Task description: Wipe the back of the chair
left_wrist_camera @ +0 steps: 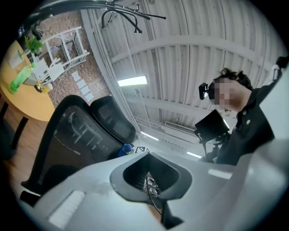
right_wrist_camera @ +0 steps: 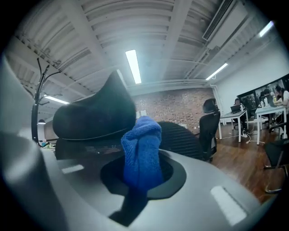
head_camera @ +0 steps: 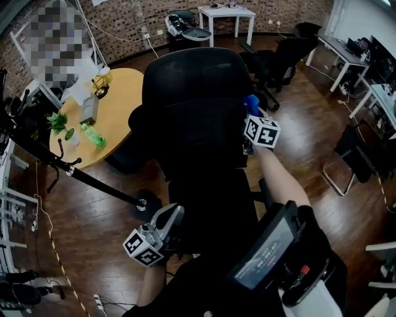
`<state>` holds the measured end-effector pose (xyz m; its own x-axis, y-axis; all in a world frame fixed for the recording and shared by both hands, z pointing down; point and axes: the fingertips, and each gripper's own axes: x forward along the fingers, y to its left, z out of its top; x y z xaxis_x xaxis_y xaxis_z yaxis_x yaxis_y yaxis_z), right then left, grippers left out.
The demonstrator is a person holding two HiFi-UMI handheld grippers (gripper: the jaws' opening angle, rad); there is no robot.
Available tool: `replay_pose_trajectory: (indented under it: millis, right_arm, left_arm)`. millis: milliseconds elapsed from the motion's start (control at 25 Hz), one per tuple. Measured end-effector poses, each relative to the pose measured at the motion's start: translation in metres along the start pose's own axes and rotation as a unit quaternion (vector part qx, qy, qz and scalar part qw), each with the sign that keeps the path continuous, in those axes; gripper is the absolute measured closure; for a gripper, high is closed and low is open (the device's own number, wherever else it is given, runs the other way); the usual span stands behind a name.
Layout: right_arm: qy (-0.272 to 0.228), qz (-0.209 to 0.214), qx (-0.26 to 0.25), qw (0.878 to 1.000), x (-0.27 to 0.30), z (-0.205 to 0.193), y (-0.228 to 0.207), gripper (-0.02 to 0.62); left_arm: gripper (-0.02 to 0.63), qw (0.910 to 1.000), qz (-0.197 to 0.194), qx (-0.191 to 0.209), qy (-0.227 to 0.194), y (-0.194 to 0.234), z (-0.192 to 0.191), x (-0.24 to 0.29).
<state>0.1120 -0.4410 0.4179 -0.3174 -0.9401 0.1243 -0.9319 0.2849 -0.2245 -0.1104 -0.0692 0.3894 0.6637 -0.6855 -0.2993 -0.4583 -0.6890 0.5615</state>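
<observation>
A black mesh office chair (head_camera: 197, 111) stands right in front of me, its back turned toward me. My right gripper (head_camera: 250, 112) is up at the right edge of the chair back, shut on a bunched blue cloth (head_camera: 250, 104). In the right gripper view the blue cloth (right_wrist_camera: 142, 151) sticks out between the jaws, with the headrest (right_wrist_camera: 95, 115) just behind it. My left gripper (head_camera: 169, 218) hangs low by the seat's left side, jaws together and nothing in them. The left gripper view looks up at the chair back (left_wrist_camera: 74, 135) and the cloth (left_wrist_camera: 123, 150).
A round yellow table (head_camera: 120, 114) at the left carries a green bottle (head_camera: 94, 135) and a small plant (head_camera: 57, 121). A black coat rack pole (head_camera: 93, 181) slants across the left. More black chairs (head_camera: 278, 59) and white desks (head_camera: 228, 13) stand behind and to the right.
</observation>
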Motion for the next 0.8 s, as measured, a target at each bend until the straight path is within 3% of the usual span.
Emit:
replay_pose_trajectory:
  millis: [120,200,320,480,800]
  right_arm:
    - [-0.005,0.029,0.016,0.999,0.015,-0.011,0.051,0.563]
    - [0.004,0.085,0.012,0.996,0.024,-0.023,0.1,0.563]
    - [0.032,0.169,-0.012,0.985,0.035,-0.042,0.176,0.565]
    - [0.057,0.236,-0.031,0.97,0.046,-0.061,0.256,0.563]
    - [0.115,0.375,-0.105,0.914,0.036,-0.104,0.412,0.563]
  left_arm:
    - [0.603,0.9995,0.027,0.004,-0.018,0.005,0.01,-0.022]
    - [0.603,0.9985,0.046,0.007,-0.03,0.008,0.015,-0.037]
    - [0.603,0.9964,0.071,0.012,-0.046,0.01,0.02,-0.056]
    - [0.603,0.9917,0.107,0.022,-0.069,0.008,0.028,-0.084]
    - [0.603,0.9786,0.17,0.038,-0.11,0.006,0.032,-0.127]
